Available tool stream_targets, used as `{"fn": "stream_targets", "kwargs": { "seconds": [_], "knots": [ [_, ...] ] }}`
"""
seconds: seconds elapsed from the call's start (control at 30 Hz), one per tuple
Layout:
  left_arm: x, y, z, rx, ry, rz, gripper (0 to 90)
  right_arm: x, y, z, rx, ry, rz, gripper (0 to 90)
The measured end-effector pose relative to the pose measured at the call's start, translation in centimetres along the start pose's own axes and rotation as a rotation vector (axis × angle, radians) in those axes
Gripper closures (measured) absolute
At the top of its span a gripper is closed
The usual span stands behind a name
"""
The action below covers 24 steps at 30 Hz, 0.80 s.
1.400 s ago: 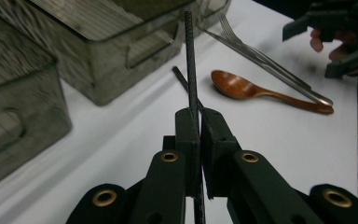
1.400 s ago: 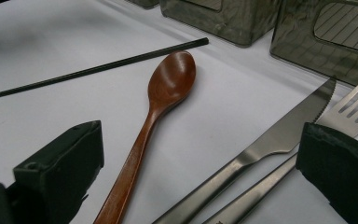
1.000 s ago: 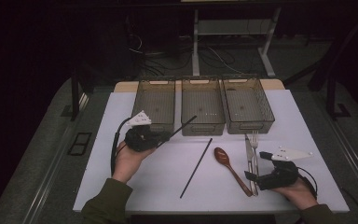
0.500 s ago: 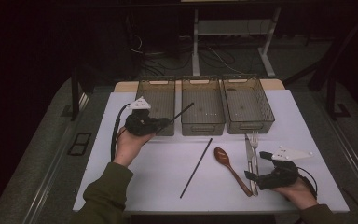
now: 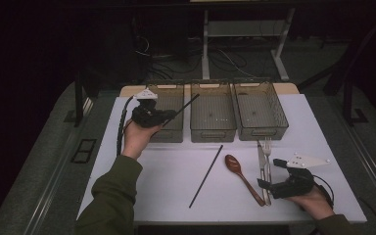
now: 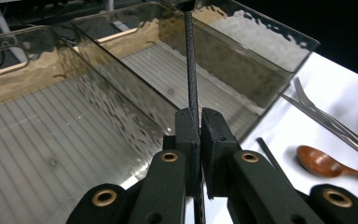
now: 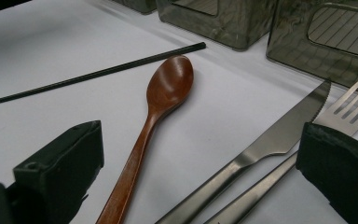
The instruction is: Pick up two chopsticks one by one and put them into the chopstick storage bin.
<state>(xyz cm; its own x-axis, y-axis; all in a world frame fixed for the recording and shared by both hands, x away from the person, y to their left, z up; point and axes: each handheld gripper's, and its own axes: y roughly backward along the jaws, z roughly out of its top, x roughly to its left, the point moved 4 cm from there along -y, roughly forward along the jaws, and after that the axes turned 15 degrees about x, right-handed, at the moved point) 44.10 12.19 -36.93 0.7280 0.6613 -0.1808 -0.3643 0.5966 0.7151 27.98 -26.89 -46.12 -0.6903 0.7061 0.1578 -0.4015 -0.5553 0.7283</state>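
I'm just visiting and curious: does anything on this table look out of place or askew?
Nothing looks spilled or broken. One black chopstick lies slantwise on the table, apart from its mate, which the left gripper holds over the bins. The wooden spoon also lies at a slant.

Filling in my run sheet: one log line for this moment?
left gripper: shut on black chopstick above left bin | right gripper: open, by knife

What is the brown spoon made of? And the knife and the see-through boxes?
The spoon looks like wood: warm reddish-brown with a smooth, slightly glossy finish. The knife looks like metal, probably steel: grey, with a brushed sheen and a saw-toothed edge. The boxes look like smoky clear plastic: you can see through their walls, which glint wavily, and their floors are ribbed.
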Motion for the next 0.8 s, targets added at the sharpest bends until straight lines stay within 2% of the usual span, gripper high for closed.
{"fn": "stream_targets", "kwargs": {
  "seconds": [0.37,0.67,0.7,0.8],
  "knots": [
    [2.6,-0.2,1.4,-0.007,0.031,0.064,85.2,0.0,0.1,0.0,-0.007,-0.002,0.001,0.2],
    [5.5,-0.6,2.1,-0.023,0.056,0.117,85.1,-0.1,0.2,0.0,-0.020,-0.010,0.002,0.1],
    [5.8,-0.6,2.1,-0.031,0.074,0.123,85.1,-0.1,0.3,0.0,-0.021,-0.010,0.002,0.1],
    [6.6,-0.9,2.1,-0.026,0.085,0.134,85.1,-0.1,0.4,0.0,-0.024,-0.011,0.006,0.1]
  ]
}}
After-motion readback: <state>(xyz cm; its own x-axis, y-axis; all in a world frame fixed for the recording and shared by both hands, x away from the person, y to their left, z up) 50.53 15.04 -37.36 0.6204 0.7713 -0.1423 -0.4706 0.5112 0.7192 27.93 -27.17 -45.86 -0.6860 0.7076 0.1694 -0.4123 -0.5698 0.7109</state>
